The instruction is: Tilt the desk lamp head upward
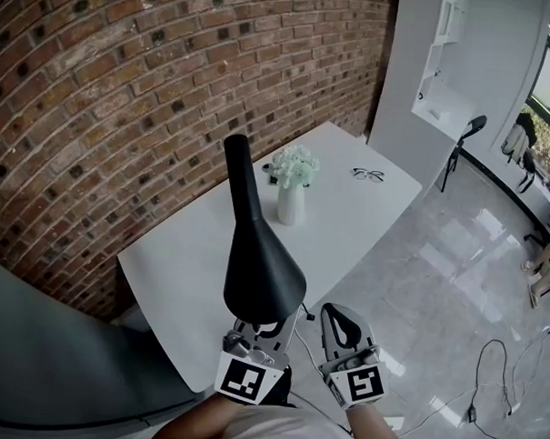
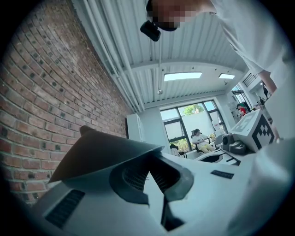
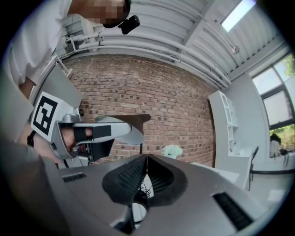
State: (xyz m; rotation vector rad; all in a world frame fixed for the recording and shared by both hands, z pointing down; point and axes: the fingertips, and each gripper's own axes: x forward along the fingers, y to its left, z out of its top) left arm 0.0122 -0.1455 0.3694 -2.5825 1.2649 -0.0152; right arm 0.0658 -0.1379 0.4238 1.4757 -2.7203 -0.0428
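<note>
**A:** Where is the lamp head?

**B:** The lamp head [image 1: 260, 259] is a black cone. It hangs over the near edge of the white table [image 1: 183, 246]. Its wide mouth faces the person and its narrow end points toward the brick wall [image 1: 126, 89].

**A:** What is the left gripper doing?

**B:** The left gripper [image 1: 256, 330] sits right under the mouth of the cone. In the left gripper view its jaws are drawn together at the tips. The cone's thin rim runs straight into them, so it looks clamped on that rim.

**A:** And the right one?

**B:** The right gripper [image 1: 342, 315] is just beside the left one, on its right, and does not touch the lamp. In the right gripper view its jaws are pressed tip to tip and hold nothing. A thin cable [image 3: 141, 190] shows through the gap lower down.

**A:** What else is on the table?

**B:** A white vase [image 1: 290, 204] of pale flowers [image 1: 294, 165] stands upright beyond the lamp, near the middle of the table. The glasses [image 1: 368, 174] lie farther off toward the far corner, well apart from the vase.
</note>
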